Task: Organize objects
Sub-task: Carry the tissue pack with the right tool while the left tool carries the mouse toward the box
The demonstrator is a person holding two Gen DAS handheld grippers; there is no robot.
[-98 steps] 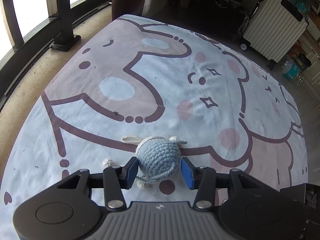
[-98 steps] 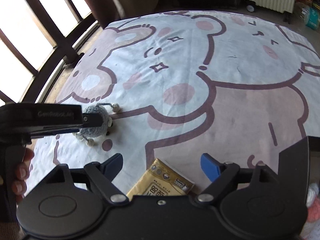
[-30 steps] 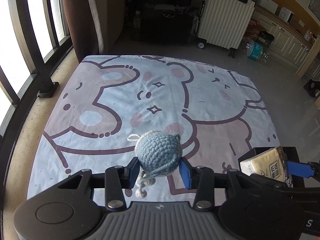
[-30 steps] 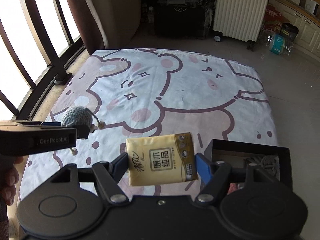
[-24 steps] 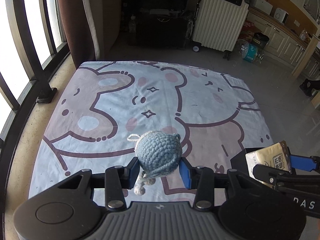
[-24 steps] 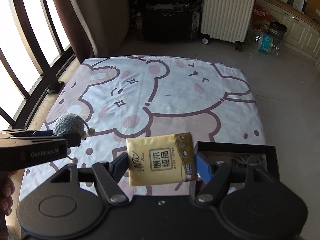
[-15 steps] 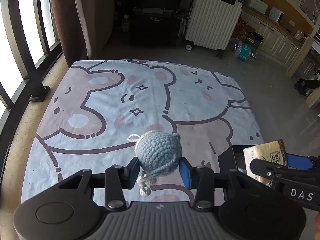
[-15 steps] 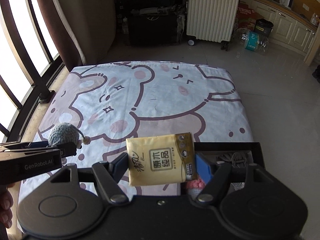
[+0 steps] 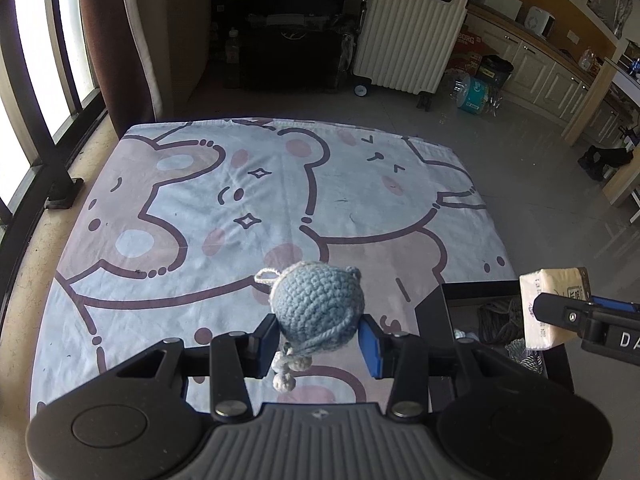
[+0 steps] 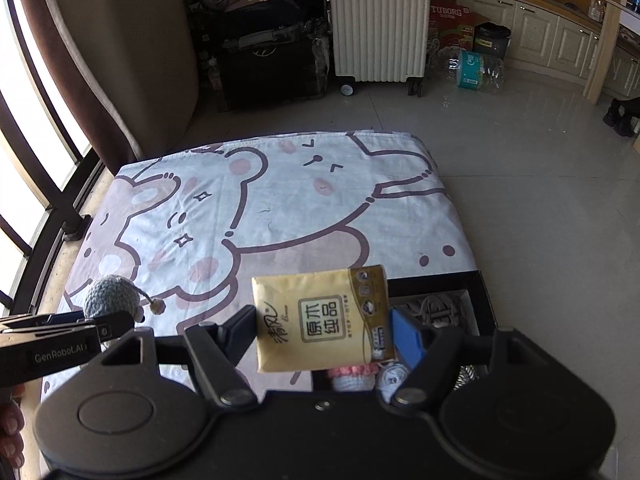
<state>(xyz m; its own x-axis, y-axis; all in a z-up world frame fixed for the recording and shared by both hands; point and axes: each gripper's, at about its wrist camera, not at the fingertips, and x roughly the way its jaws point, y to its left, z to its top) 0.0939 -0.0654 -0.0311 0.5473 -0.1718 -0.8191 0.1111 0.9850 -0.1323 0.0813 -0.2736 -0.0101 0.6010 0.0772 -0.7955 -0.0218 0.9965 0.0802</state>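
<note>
My left gripper (image 9: 318, 340) is shut on a blue crocheted toy (image 9: 316, 304) and holds it in the air above the cartoon bear sheet (image 9: 192, 208). The toy also shows in the right wrist view (image 10: 110, 296). My right gripper (image 10: 326, 330) is shut on a yellow tissue pack (image 10: 324, 316), held above a black box (image 10: 476, 280). The tissue pack also shows at the right of the left wrist view (image 9: 554, 308). The box (image 9: 480, 290) holds several small items, among them a pink crocheted piece (image 10: 352, 372).
A white suitcase (image 9: 408, 32) and dark bags (image 9: 288, 40) stand beyond the sheet's far edge. A window railing (image 9: 36, 128) and a curtain (image 9: 116, 40) run along the left. Bare tiled floor (image 10: 540, 184) lies to the right, with cabinets (image 10: 560, 40) behind.
Both grippers took hold of their objects and lifted them off the sheet. They have since risen and moved back and right, bringing the black box into view under the tissue pack.
</note>
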